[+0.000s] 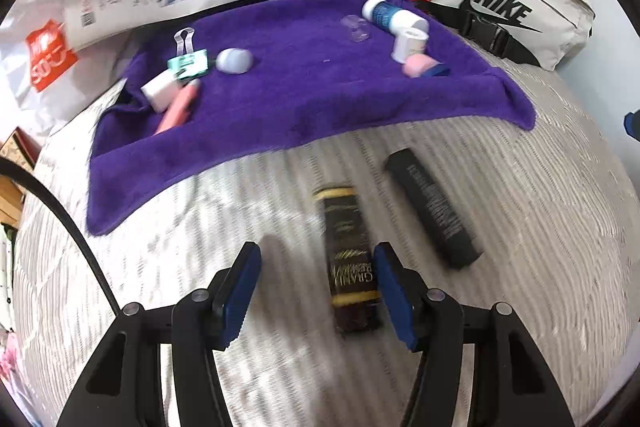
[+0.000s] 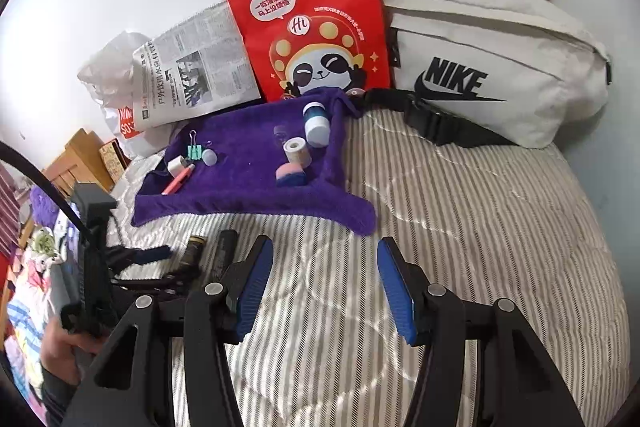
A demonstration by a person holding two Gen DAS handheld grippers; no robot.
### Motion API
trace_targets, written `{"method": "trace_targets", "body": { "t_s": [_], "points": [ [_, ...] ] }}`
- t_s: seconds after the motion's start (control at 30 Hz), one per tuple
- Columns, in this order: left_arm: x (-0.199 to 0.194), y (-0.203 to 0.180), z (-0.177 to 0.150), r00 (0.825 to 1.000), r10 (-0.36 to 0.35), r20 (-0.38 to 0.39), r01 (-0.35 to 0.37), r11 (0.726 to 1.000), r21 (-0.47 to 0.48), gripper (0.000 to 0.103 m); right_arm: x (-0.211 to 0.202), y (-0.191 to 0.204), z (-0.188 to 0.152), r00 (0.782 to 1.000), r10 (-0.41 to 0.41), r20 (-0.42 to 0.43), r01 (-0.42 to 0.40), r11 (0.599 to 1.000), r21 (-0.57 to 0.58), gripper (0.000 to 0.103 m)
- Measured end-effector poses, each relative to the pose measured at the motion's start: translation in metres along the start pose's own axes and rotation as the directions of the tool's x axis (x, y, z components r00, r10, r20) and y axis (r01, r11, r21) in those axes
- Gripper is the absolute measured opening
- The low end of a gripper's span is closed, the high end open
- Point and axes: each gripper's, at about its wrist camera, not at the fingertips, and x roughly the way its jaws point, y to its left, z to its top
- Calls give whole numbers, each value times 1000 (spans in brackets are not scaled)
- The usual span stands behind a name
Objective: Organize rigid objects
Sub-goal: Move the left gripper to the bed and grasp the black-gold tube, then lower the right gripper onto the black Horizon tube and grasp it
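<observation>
- The left claw hung over the striped bed, its blue pads standing moderately apart and pressing on nothing.
- In the left wrist view the brown-and-gold tube lay in the lower middle of the frame, partly inside the gap but off centre, close against the right-hand pad and well clear of the left-hand one.
- Its long axis ran up and down the frame, roughly along the claw's pointing line, so the pads faced its long sides; to my eye a small shift toward frame right would centre it.
- The black tube lay just right of it, apart, slanting from upper left to lower right.
- The right claw stood equally half-wide and empty over bare bedding; both tubes sat at its lower left, so the left hand was plainly the nearer.
- The purple towel with the small items lay beyond, toward the top.
</observation>
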Motion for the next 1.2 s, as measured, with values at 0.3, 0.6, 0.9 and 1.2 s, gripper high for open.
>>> {"method": "trace_targets", "body": {
  "t_s": [0.3, 0.6, 0.9, 1.2],
  "points": [
    [-1, -8, 0, 996, -70, 47, 66, 995, 80, 22, -3, 3, -11, 1000, -4, -9, 4, 1000, -13, 54],
    [-2, -8, 1, 996, -77, 37, 73, 994, 86, 25, 15, 16, -19, 998, 28, -59, -30, 998, -47, 54],
    [-6, 1, -3, 998, -9, 58, 4, 996, 86, 23, 39, 48, -25, 991, 65, -114, -78, 991, -106, 54],
    [-16, 82, -23, 994, 100, 43, -98, 994, -45, 22, 87, 96, -30, 976, 107, -192, -142, 974, -177, 54]
  ]
}}
